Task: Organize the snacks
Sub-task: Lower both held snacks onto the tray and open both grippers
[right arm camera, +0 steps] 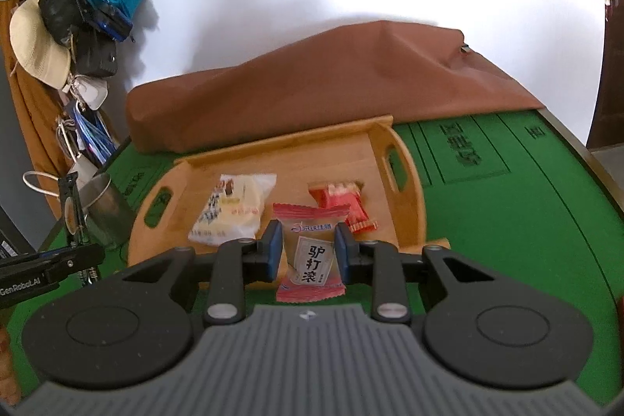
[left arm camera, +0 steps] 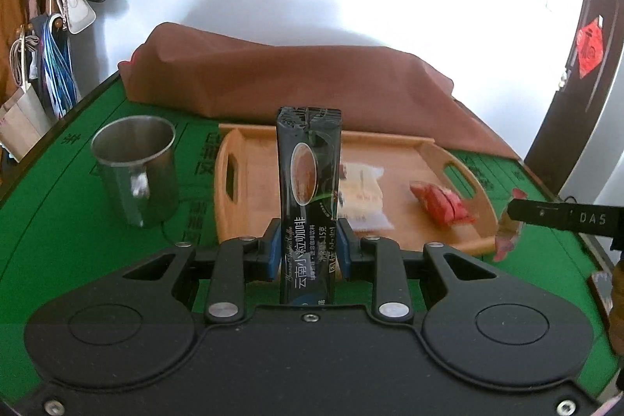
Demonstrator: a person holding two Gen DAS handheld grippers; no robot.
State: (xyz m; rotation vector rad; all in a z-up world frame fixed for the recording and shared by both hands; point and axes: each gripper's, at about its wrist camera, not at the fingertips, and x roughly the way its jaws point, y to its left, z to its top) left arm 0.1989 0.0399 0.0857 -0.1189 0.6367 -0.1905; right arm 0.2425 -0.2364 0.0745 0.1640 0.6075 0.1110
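Observation:
My left gripper (left arm camera: pixel 310 244) is shut on a tall black coffee stick sachet (left arm camera: pixel 309 182), which stands upright between the blue pads in front of the wooden tray (left arm camera: pixel 249 190). My right gripper (right arm camera: pixel 308 246) is shut on a pink-edged snack packet (right arm camera: pixel 310 252) held just above the tray's near rim (right arm camera: pixel 413 232). On the tray lie a white and yellow wrapped snack (right arm camera: pixel 230 211) (left arm camera: pixel 362 197) and a red wrapped snack (right arm camera: pixel 343 205) (left arm camera: pixel 440 207). The right gripper's finger, with its packet, shows at the right edge of the left wrist view (left arm camera: pixel 507 225).
A steel mug (left arm camera: pixel 136 170) (right arm camera: pixel 105 209) stands on the green felt table (left arm camera: pixel 78 252) left of the tray. A brown cloth heap (left arm camera: pixel 292 80) (right arm camera: pixel 331 80) lies behind the tray. Hats and bags hang at the left wall (right arm camera: pixel 58 6). A dark door is at the right.

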